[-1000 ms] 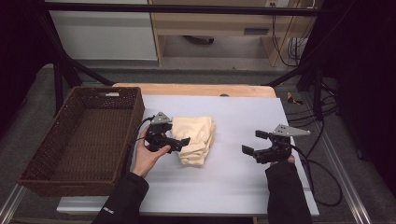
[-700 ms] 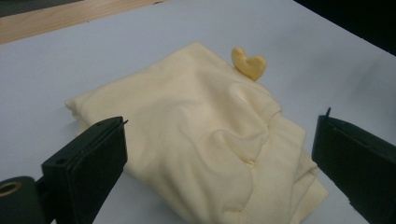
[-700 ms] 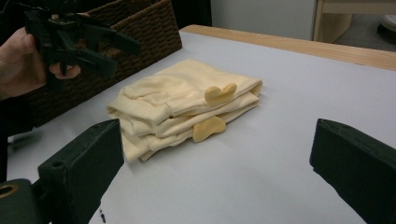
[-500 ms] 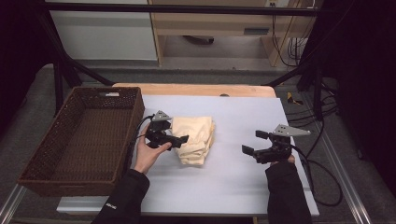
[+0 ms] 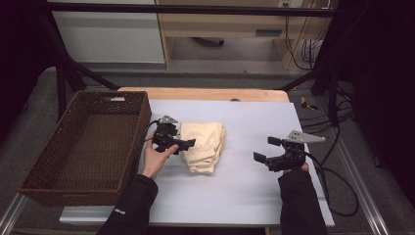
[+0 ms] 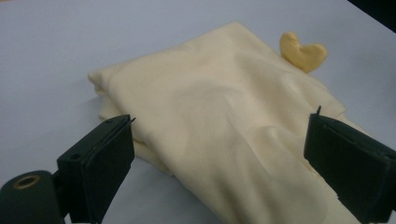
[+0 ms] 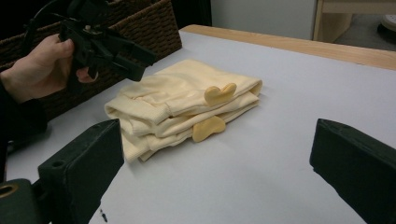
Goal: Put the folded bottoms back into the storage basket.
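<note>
A folded pale yellow garment (image 5: 203,143) lies mid-table, thick and layered, with small ear-shaped flaps (image 7: 219,93) on one side. My left gripper (image 5: 188,143) hovers at the garment's left edge, open, its jaws spread wide over the cloth (image 6: 219,121) with nothing between them. My right gripper (image 5: 264,149) is held to the right of the garment, apart from it, open and pointing toward it. In the right gripper view the garment (image 7: 182,105) lies ahead between the wide jaws, with the left gripper (image 7: 135,63) beyond it.
A dark brown wicker basket (image 5: 58,171) with nothing in it stands at the table's left edge, close behind the left hand. The white tabletop (image 5: 244,191) ends at a wooden strip (image 5: 205,94) at the back. Cables (image 5: 337,196) trail off the right side.
</note>
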Motion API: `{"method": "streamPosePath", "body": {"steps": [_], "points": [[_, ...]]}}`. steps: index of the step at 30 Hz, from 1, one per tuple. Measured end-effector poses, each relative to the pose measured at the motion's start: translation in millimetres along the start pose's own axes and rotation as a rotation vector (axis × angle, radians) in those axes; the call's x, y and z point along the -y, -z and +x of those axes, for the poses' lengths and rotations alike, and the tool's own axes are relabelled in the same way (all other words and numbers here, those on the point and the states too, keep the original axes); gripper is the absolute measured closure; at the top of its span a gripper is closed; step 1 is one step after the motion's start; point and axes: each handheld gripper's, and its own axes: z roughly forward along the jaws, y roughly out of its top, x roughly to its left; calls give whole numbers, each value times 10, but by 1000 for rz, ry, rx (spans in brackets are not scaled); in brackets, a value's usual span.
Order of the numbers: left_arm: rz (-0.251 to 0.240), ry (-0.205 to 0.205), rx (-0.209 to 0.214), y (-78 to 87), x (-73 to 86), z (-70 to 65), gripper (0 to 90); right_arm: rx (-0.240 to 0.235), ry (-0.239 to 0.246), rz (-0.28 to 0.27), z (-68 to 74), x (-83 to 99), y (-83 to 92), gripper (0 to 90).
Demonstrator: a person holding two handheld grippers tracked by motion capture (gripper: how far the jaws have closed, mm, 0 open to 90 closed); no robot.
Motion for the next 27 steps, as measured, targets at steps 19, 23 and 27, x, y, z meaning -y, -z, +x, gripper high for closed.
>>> {"method": "streamPosePath", "body": {"steps": [19,23,27], "points": [[78,69,24,-197,77,116,125,0,-2,-3,-1,0,2,33],[80,73,29,-206,90,126,126,-3,-3,-1,1,3,-4,33],[86,89,39,-240,114,144,127,-3,-1,1,-1,3,-5,33]]}}
